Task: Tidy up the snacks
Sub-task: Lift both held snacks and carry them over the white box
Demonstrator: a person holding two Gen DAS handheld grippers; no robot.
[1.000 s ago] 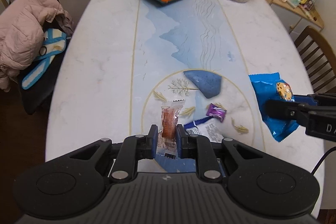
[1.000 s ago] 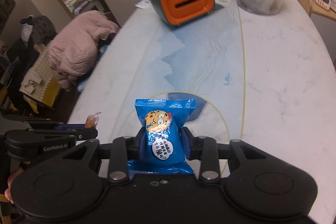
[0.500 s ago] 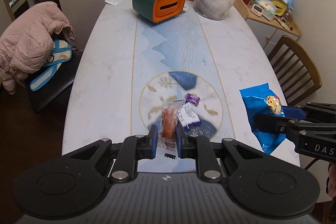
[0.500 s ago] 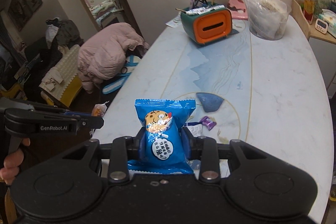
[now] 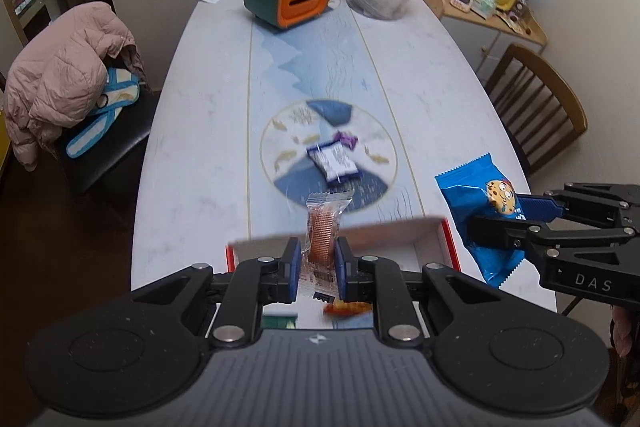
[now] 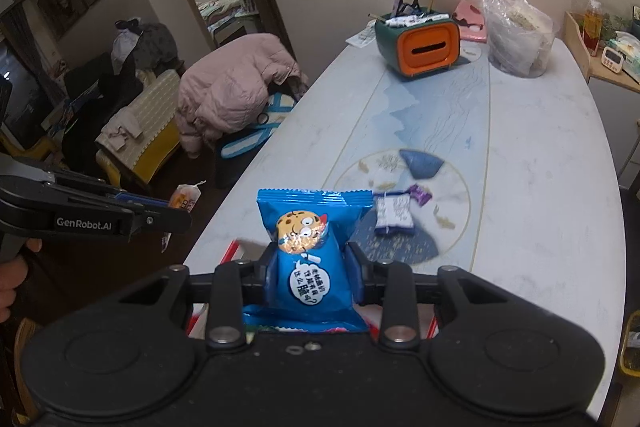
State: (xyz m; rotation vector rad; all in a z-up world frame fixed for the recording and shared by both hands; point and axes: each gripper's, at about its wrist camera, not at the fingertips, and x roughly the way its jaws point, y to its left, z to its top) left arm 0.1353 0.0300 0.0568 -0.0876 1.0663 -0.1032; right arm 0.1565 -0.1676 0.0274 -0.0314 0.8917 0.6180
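Standing upright in each claw (image 5: 318, 259): clear cracker packet (image 5: 323, 227), blue cookie bag (image 6: 310, 255).

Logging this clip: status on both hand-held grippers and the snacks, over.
Left hand-held gripper shut on clear-wrapped orange snack. Right hand-held gripper shut on blue cookie packet. Red-edged box just below; two snacks left on table. Nothing blocking.
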